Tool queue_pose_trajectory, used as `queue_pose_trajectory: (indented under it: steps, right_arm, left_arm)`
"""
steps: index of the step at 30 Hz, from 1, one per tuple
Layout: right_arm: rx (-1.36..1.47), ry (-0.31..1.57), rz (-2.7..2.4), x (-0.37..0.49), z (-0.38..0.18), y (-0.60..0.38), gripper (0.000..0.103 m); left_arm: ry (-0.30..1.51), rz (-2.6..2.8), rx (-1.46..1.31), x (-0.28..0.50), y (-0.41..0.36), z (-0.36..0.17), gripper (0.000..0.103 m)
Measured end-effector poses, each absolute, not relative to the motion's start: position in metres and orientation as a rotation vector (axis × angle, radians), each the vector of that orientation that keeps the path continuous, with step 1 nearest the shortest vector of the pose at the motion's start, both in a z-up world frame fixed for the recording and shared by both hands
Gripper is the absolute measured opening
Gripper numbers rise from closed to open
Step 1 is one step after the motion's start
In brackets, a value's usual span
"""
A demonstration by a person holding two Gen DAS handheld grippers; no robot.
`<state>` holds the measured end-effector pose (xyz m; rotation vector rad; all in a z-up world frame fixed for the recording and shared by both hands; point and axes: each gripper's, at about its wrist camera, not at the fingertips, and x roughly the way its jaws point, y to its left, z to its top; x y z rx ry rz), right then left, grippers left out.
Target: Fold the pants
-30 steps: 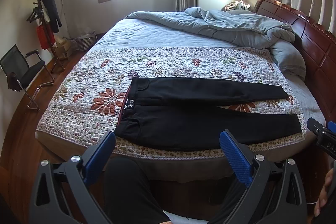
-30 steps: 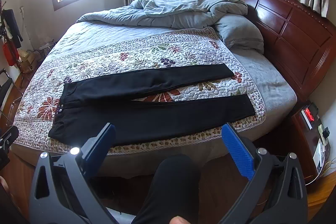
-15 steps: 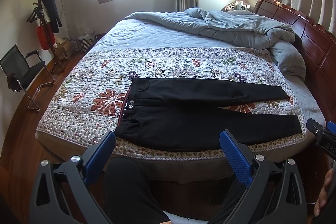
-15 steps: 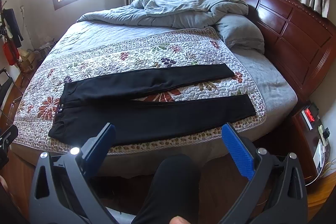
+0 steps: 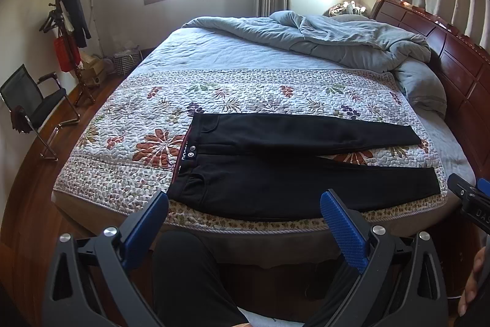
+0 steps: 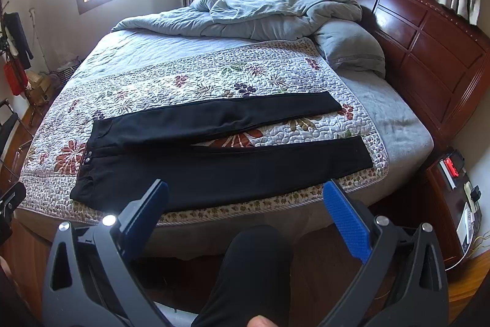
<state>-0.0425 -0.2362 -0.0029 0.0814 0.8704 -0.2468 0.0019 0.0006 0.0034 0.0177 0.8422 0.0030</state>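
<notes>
Black pants lay flat near the bed's front edge while you held both hand-held grippers wide apart and empty.

The pants were spread on the floral quilt, waistband toward the bed's left edge, the 2 legs running toward the right edge and splayed slightly apart. Your left hand-held gripper and right hand-held gripper hovered short of the front edge, touching nothing. A grey duvet was bunched along the far edge.

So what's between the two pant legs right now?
A bare wedge of floral quilt separates the pants' legs, widening toward the cuffs; the right wrist view shows it best.
</notes>
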Motion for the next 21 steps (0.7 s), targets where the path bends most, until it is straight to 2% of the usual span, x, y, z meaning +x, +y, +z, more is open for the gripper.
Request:
queue_pose_trajectory:
  steps: [21]
  right_arm:
    - [0.088, 0.875, -0.246, -0.0437, -0.0069, -0.2409, 0.1]
  left_arm:
    - [0.842, 0.008, 0.018, 0.0007, 0.0023, -0.0001, 0.099]
